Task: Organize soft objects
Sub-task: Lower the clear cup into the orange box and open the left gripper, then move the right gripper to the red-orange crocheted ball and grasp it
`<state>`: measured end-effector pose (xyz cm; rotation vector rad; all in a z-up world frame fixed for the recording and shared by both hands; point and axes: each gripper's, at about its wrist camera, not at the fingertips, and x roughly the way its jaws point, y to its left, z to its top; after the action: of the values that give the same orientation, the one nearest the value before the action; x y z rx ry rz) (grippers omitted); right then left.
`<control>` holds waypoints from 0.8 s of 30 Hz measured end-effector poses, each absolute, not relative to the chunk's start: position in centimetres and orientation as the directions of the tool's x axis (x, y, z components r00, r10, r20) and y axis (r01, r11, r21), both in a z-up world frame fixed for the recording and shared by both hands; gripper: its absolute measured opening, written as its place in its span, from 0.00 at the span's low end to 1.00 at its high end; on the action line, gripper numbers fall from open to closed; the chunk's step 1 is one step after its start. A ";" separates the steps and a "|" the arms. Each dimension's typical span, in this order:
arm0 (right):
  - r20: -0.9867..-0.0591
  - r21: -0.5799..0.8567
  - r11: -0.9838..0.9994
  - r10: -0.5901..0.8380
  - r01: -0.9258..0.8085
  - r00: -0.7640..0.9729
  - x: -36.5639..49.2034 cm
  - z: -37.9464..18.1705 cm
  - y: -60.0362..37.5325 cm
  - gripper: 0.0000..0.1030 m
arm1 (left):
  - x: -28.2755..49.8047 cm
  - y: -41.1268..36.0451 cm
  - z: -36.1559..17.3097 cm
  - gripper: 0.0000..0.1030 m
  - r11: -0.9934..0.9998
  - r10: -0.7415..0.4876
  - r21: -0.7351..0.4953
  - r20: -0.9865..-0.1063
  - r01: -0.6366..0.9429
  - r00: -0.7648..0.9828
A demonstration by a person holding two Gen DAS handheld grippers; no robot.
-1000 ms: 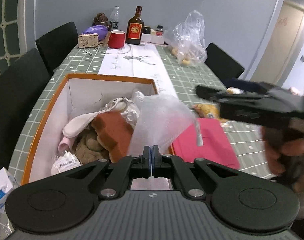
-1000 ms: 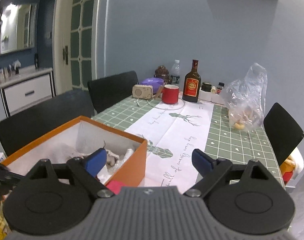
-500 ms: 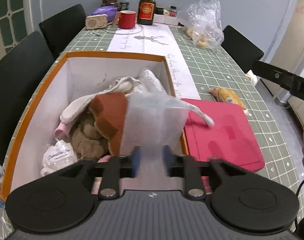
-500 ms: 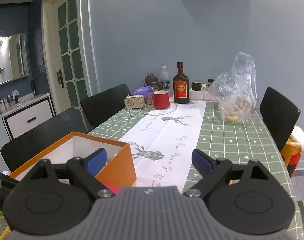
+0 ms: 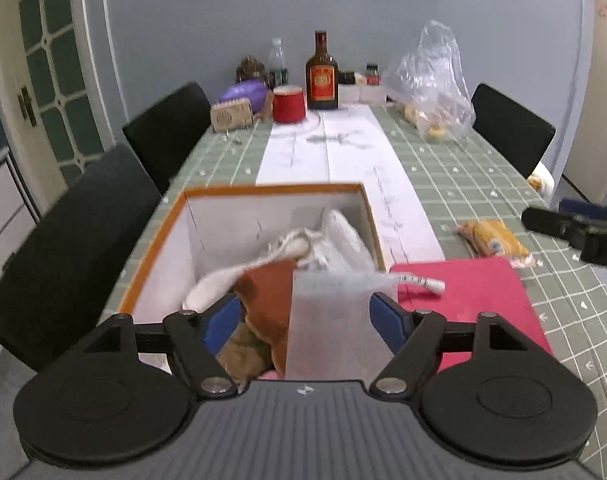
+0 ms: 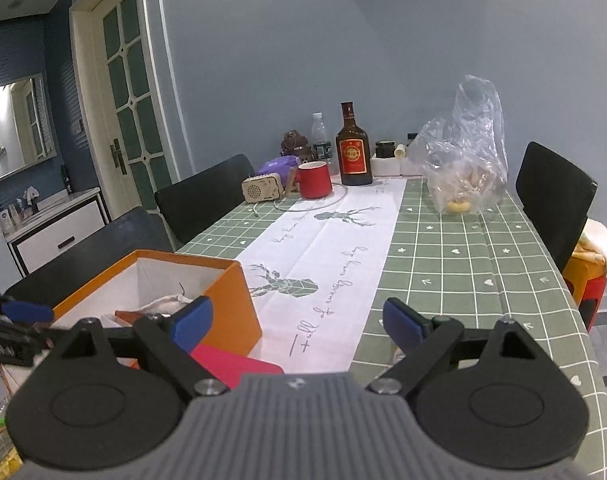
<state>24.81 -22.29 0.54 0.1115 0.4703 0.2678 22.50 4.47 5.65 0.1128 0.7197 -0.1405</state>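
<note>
Left wrist view, low centre of the frame: the left gripper (image 5: 305,318) stands with its blue pads spread wide, and the translucent foam pouch (image 5: 329,328) sits loose between them, gripped by neither. The pouch lies over the near right corner of the orange box (image 5: 153,258), its upper edge reaching toward the pink lid (image 5: 471,300) that lies flat to the right. Inside the box I can make out a rust-brown cloth (image 5: 273,300), a white cloth (image 5: 215,282) and other pale soft things piled toward the right wall.

The worry, as I read it, is that the pouch is light and only half over the box. It may slide off the rim onto the lid or table instead of settling inside, and a brush from either open pad could drag it out. The heap looks high on that side, so anything laid on top might roll off.

At the right edge of the frame the right gripper (image 5: 575,228) hovers above the green checked tablecloth (image 5: 463,184), close to a yellow snack packet (image 5: 491,238). In its own view the right gripper (image 6: 297,322) is also spread, holding nothing. If both tools reach for the box corner together they could collide.
</note>
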 end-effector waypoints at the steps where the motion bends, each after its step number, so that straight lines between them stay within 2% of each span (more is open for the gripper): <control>1: -0.434 0.167 0.960 0.275 -0.223 0.858 24.8 0.5 -22.5 0.88 | 22.5 4.3 6.0 0.85 0.984 -0.087 0.059 -0.660 0.167 0.746; 7: -0.457 0.176 0.971 0.229 -0.165 0.859 24.9 -0.3 -23.7 0.88 | 22.0 3.4 7.8 0.84 0.978 -0.136 0.037 -0.637 0.207 0.759; 12: -0.481 0.161 0.977 0.199 -0.137 0.854 25.2 -1.9 -24.3 0.88 | 21.4 2.0 8.6 0.84 0.973 -0.105 0.098 -0.613 0.207 0.783; 16: -0.483 0.126 0.987 0.152 -0.104 0.862 25.1 -3.7 -24.7 0.83 | 21.4 1.1 9.0 0.84 0.971 -0.130 0.079 -0.622 0.226 0.773; 24: -0.538 0.232 0.972 0.153 -0.029 0.829 25.9 -8.1 -28.2 0.80 | 22.2 -3.5 8.4 0.84 0.955 -0.188 0.065 -0.622 0.289 0.761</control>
<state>25.88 -28.17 -8.07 0.2184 0.5872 0.0969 22.15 -3.47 8.39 0.1605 0.6577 -0.2607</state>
